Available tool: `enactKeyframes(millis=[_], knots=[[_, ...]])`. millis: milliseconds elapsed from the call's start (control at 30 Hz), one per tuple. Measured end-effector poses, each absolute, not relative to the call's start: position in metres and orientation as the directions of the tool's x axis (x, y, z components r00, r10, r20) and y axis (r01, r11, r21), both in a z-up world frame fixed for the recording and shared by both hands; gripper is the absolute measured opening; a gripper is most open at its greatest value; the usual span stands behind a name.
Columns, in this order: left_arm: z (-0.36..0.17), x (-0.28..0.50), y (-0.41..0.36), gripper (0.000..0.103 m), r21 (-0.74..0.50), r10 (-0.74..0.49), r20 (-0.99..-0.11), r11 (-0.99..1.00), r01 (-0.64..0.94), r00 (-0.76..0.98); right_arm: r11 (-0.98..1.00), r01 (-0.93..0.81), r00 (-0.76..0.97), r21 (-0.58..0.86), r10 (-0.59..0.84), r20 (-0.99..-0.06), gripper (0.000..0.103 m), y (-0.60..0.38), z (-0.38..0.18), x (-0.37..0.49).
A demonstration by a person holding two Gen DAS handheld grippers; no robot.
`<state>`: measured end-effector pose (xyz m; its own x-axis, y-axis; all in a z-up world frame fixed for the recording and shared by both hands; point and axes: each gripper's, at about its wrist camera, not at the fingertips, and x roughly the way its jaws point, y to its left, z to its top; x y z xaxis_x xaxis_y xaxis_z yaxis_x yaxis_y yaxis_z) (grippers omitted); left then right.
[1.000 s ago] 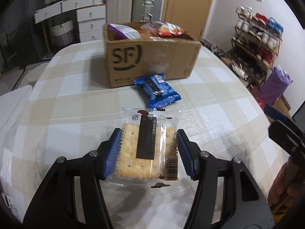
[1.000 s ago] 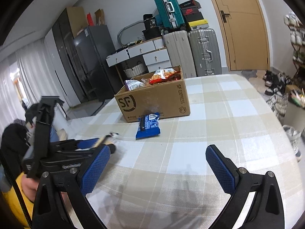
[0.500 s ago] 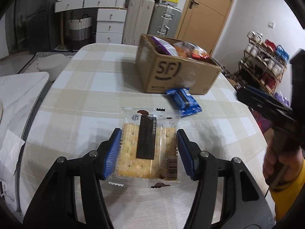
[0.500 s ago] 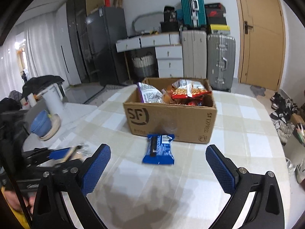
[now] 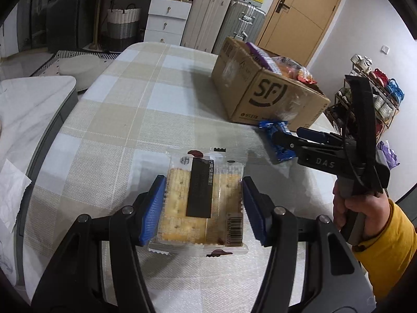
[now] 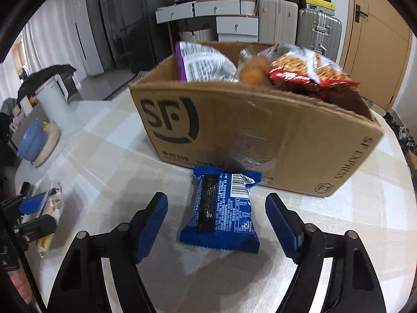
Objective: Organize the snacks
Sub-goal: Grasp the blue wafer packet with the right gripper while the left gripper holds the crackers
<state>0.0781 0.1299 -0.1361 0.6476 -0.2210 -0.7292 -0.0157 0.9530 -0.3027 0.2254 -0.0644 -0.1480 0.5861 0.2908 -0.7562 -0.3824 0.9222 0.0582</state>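
My left gripper (image 5: 203, 211) is shut on a clear cracker packet (image 5: 202, 203) and holds it above the checked tablecloth. My right gripper (image 6: 216, 224) is open, its blue pads on either side of a blue snack packet (image 6: 221, 214) that lies flat on the table in front of the cardboard SF box (image 6: 234, 130). The pads do not touch the packet. The box holds a purple bag (image 6: 203, 62), an orange item and a red snack bag (image 6: 307, 73). In the left wrist view the right gripper (image 5: 310, 140) reaches over the blue packet (image 5: 278, 140) beside the box (image 5: 263, 94).
The round table (image 5: 130, 109) has a checked cloth. A white side surface (image 5: 23, 120) with tissue stands to its left. Suitcases and drawers (image 5: 166, 18) line the back wall. A shoe rack (image 5: 383, 99) stands to the right. Blue bowls (image 6: 34, 140) sit at the left.
My right gripper has moved in toward the box and down around the blue packet. My left gripper has swung left with the cracker packet still held.
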Motion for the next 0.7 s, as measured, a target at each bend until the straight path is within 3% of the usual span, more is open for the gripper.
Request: enactKeyframes(millis=[33, 100, 233, 333, 700], knots=[[-0.138, 0.080, 0.131, 0.055, -0.306, -0.225, -0.733, 0.952, -0.016, 0.643, 0.924, -0.380, 0.585, 0.044, 0.277, -0.762, 0.079, -0.062, -0.152, 0.227], [-0.142, 0.083, 0.131, 0.055, -0.310, -0.226, -0.738, 0.950, -0.023, 0.635, 0.923, -0.383, 0.573, 0.029, 0.262, -0.776, 0.066, -0.057, -0.158, 0.233], [-0.146, 0.087, 0.130, 0.055, -0.315, -0.232, -0.742, 0.949, -0.022, 0.629, 0.922, -0.387, 0.551, 0.023, 0.251, -0.796, 0.059, -0.054, -0.167, 0.240], [-0.146, 0.087, 0.130, 0.055, -0.311, -0.229, -0.744, 0.950, -0.022, 0.628, 0.920, -0.392, 0.555, 0.020, 0.253, -0.792, 0.048, -0.053, -0.167, 0.236], [-0.128, 0.072, 0.118, 0.055, -0.285, -0.210, -0.731, 0.958, -0.012, 0.649, 0.899, -0.430, 0.559, 0.085, 0.339, -0.756, 0.046, -0.062, -0.148, 0.195]])
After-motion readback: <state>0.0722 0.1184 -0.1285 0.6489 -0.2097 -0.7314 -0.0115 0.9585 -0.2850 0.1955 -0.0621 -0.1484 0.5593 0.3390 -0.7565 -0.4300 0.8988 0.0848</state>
